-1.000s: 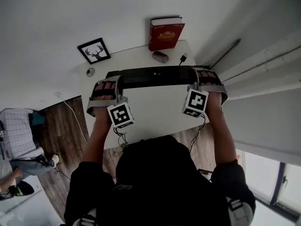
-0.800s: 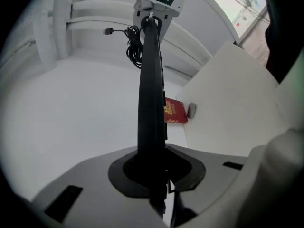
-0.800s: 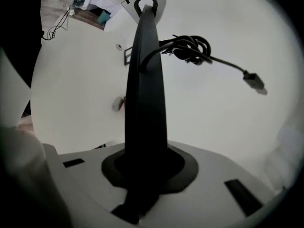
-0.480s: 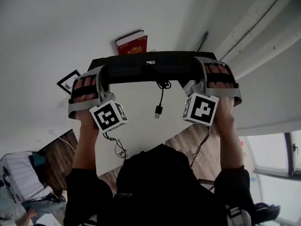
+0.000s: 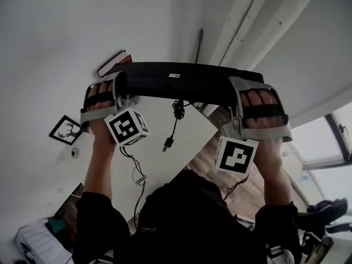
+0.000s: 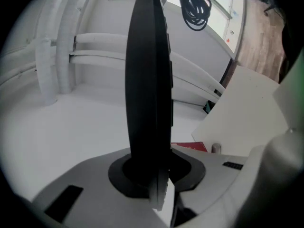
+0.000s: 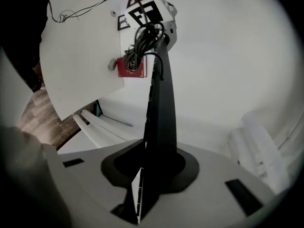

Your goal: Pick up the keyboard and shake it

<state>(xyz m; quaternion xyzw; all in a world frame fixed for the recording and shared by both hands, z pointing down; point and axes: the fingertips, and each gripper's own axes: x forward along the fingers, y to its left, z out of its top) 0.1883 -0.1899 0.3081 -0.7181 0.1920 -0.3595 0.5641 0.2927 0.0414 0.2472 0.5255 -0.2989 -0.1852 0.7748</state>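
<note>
White walls, a white table [image 5: 192, 131] and a strip of wood floor [image 5: 220, 166] make up the room I am looking down on, with pale pipes [image 5: 247, 15] running along the corner. In the left gripper view, the left gripper [image 6: 147, 175] has its jaws drawn in narrow and clamped on one end of the keyboard [image 6: 147, 80], which I see edge-on as a dark slab running straight away from the pads. In the right gripper view, the right gripper [image 7: 152, 170] does the same at the other end, jaws nearly together and pinching the thin black edge of the keyboard [image 7: 161, 118]. From the head view, the keyboard [image 5: 176, 84] spans between the left gripper [image 5: 122, 86] and right gripper [image 5: 235, 97], lifted clear of the table with its underside and a small label turned toward me, and its right end sits a little lower in the picture. Its cable [image 5: 175, 120] hangs from the middle in a small bundle, and the plug [image 5: 166, 146] dangles free above the tabletop. Each gripper's marker cube, left [image 5: 127, 126] and right [image 5: 236, 154], faces me. Beyond the left end a red book [image 5: 113, 64] stands by the wall, and a framed deer picture [image 5: 66, 130] sits further left.
</note>
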